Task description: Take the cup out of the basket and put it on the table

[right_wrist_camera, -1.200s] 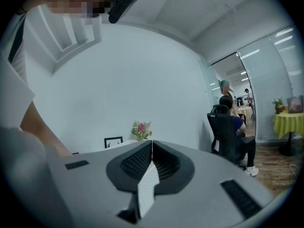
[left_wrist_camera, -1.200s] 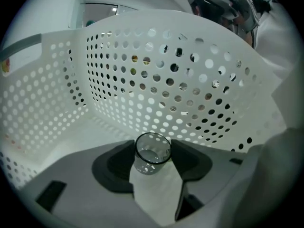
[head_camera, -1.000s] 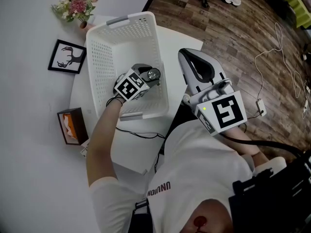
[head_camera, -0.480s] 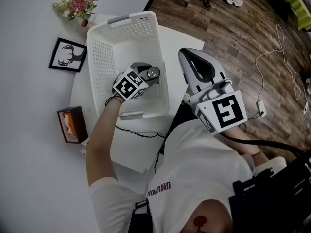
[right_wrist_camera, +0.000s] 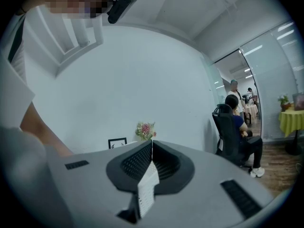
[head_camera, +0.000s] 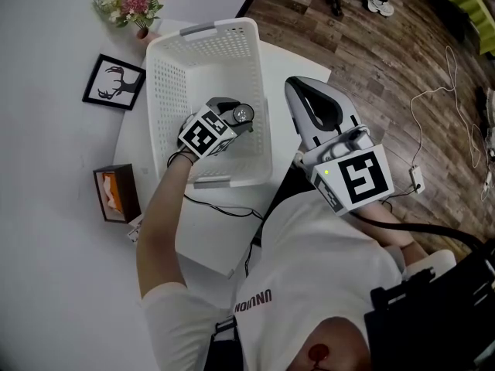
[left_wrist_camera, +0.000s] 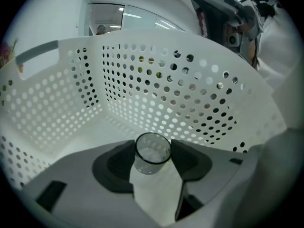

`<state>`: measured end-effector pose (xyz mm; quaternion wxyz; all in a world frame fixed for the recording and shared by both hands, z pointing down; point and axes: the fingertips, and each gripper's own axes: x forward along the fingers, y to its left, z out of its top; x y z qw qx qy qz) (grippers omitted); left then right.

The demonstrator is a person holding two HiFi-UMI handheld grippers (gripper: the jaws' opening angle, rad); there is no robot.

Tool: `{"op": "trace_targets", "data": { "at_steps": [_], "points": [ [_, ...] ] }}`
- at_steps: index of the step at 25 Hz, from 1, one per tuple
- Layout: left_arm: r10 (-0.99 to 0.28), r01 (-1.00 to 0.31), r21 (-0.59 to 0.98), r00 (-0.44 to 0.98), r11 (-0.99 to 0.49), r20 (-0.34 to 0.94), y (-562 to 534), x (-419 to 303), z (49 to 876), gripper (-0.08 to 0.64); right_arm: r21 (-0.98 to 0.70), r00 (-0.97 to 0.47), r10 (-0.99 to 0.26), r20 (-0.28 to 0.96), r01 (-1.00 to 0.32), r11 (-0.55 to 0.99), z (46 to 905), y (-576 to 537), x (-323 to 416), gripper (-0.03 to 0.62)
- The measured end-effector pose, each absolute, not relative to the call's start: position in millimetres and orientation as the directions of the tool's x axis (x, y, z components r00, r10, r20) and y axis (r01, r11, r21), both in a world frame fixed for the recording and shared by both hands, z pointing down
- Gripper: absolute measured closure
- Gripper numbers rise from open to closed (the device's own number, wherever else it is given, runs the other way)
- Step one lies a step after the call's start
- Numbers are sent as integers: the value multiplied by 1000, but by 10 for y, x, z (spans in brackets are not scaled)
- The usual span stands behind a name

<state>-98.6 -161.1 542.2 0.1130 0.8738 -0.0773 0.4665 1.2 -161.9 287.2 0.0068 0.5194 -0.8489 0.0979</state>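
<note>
Jaws of left gripper [left_wrist_camera: 153, 145] on small, clear, dark-rimmed cup [left_wrist_camera: 152, 158]

the basket [head_camera: 166, 107] stands on the table [head_camera: 290, 76], reaching from its far edge toward the near edge. the cup [head_camera: 244, 115] is inside, by the basket's right wall, between the left gripper's [head_camera: 238, 119] jaws. flowers [head_camera: 138, 2], framed picture [head_camera: 114, 83] and tissue box [head_camera: 116, 193] line the left edge, far to near.
</note>
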Motion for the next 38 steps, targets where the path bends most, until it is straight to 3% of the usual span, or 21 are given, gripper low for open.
{"op": "trace_targets", "data": {
  "at_steps": [38],
  "points": [
    [-285, -425, -24, 563, -905, 776, -1775, -1165, 4826, 310, -168, -590, -805, 63, -801, 575, 2766, -1584, -257, 572]
  ]
}}
